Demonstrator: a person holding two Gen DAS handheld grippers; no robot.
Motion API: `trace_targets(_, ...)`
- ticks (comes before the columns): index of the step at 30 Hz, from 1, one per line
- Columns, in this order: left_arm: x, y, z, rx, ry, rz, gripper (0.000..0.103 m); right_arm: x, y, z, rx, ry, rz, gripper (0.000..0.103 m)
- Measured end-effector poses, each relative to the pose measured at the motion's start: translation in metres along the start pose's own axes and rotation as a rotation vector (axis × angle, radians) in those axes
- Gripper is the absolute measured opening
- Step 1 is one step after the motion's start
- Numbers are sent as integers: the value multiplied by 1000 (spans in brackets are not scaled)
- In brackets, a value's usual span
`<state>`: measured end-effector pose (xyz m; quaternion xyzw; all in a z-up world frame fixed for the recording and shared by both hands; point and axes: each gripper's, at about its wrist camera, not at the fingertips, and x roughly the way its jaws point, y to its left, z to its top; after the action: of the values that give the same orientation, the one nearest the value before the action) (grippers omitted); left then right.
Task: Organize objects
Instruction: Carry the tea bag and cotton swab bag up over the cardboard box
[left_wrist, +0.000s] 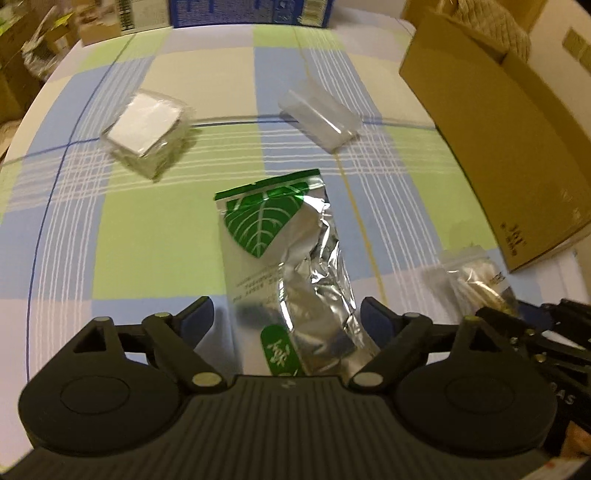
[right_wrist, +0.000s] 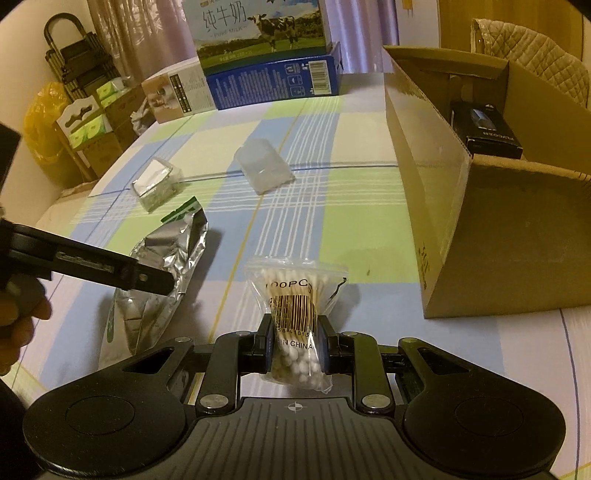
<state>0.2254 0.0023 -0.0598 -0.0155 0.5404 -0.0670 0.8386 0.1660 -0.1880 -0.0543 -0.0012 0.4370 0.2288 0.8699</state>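
Clamped between my right gripper's (right_wrist: 294, 345) two fingers, a clear bag of cotton swabs (right_wrist: 293, 314) rests on the checked tablecloth (right_wrist: 354, 236) near the table's front edge, its barcode facing up. My left gripper (left_wrist: 287, 314) hangs released, jaws spread wide to either side of a crumpled silver foil pouch (left_wrist: 284, 254) with a green leaf print, touching neither side of it; the pouch lies flat just left of the swab bag. From the right wrist camera the left gripper's dark finger (right_wrist: 110, 267) reaches across the pouch's near end, and part of my hand (right_wrist: 14, 325) shows at the frame's left edge. Beyond the pouch, toward the table's middle, sit two clear plastic boxes well apart from each other: one with a white insert (left_wrist: 146, 133) to the left, one plain clear box (left_wrist: 319, 114) to the right. An open cardboard box (right_wrist: 480, 229) stands along the table's right edge, a black carton (right_wrist: 487, 129) lying inside it. At the far edge a blue box (right_wrist: 273, 83) carries a milk carton case with a cow picture (right_wrist: 258, 29), and a smaller brown-and-white box (right_wrist: 177, 96) stands to their left. Stacked cartons and a black wire rack (right_wrist: 74, 62) stand off the table, far left.
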Motion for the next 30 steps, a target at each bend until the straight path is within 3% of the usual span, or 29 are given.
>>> trace_targets(8, 18, -14, 3, 81, 59, 37, 82, 6, -2, 0, 4, 7, 3, 20)
trace_targets(13, 10, -10, 2, 79, 54, 24, 67, 7, 0, 1, 1, 7, 8, 20)
trace_targets(15, 5, -9, 1, 79, 46, 23, 52, 7, 1, 1, 0, 6, 10, 20)
trace_targets(17, 1, -9, 2, 81, 44, 25, 47, 6, 2, 1, -3, 5, 9, 20)
trace_targets(30, -31, -12, -22, 10, 12, -15, 45, -16, 10, 9, -19, -45, 9, 20)
